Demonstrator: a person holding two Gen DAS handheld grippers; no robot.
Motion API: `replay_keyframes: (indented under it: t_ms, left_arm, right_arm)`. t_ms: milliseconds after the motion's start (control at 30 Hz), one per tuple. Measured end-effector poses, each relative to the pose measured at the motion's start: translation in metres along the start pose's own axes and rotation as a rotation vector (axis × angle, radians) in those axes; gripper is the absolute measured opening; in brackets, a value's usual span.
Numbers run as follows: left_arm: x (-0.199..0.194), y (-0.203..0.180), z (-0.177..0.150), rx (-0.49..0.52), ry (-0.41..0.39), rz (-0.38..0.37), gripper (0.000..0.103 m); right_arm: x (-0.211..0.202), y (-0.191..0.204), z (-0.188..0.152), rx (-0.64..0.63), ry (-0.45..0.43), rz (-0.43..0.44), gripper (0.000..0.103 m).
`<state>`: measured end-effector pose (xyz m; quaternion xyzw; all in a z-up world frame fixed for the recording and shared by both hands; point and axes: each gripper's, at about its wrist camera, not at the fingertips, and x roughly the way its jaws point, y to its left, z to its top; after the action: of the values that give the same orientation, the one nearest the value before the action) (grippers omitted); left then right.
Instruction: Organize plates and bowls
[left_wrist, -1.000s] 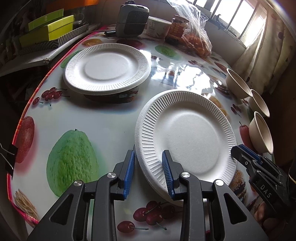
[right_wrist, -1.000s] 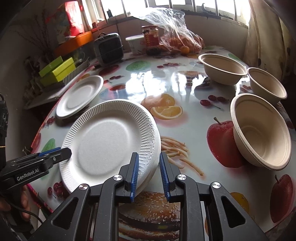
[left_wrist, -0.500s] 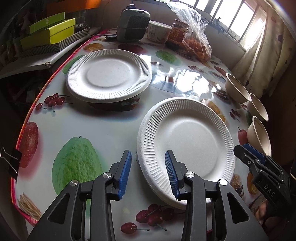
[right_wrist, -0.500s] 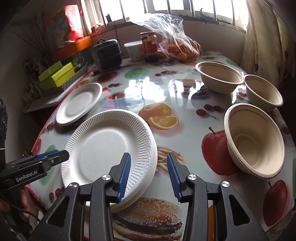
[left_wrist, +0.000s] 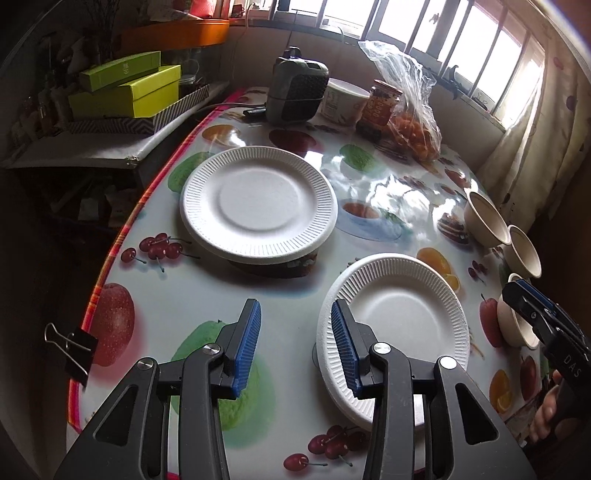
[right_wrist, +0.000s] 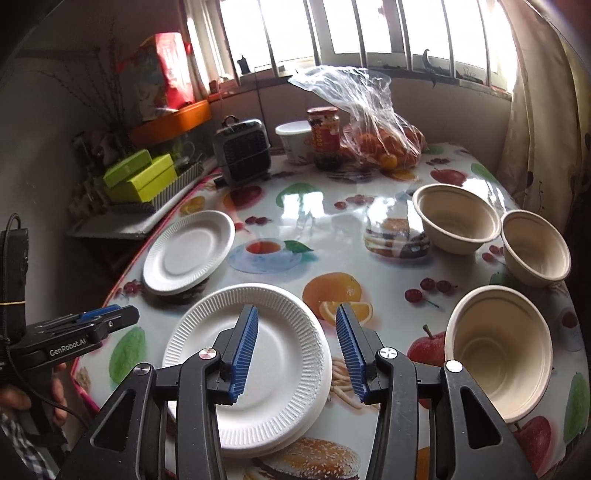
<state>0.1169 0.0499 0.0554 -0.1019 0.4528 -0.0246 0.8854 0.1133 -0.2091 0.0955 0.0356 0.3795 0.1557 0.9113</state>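
White foam plate stack (right_wrist: 255, 354) lies on the surface beside the nearest paper bowl (right_wrist: 498, 354); both the left hand-held gripper (left_wrist: 295, 343) and right hand-held gripper (right_wrist: 295, 350) gape wide, empty; a clumsy regrasp could skid the light plates

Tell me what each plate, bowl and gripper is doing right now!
Left gripper: open, holding nothing.
Right gripper: open, holding nothing.
Near plate stack: flat on the table, let go.
Far plate: flat, right way up.
Three bowls: upright, empty, standing apart, not stacked.
Plastic bag: holds oranges.
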Motion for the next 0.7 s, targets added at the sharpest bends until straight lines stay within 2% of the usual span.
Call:
replay_keyframes:
  t_ms: [333,467,700]
  left_arm:
    - [-0.017,0.023,0.023,-0.076,-0.049,0.072,0.041]
    - [-0.026,0.033,0.031,-0.111,-0.072,0.096,0.041]
    - [-0.036,0.054,0.046,-0.171,-0.111,0.128,0.041]
  right_arm:
    - [0.003,0.020,0.047,-0.081,-0.021,0.080,0.043]
    - [0.007,0.030,0.065,-0.106,-0.018,0.136,0.043]
    - [0.020,0.065,0.097,-0.197,-0.006,0.219,0.044]
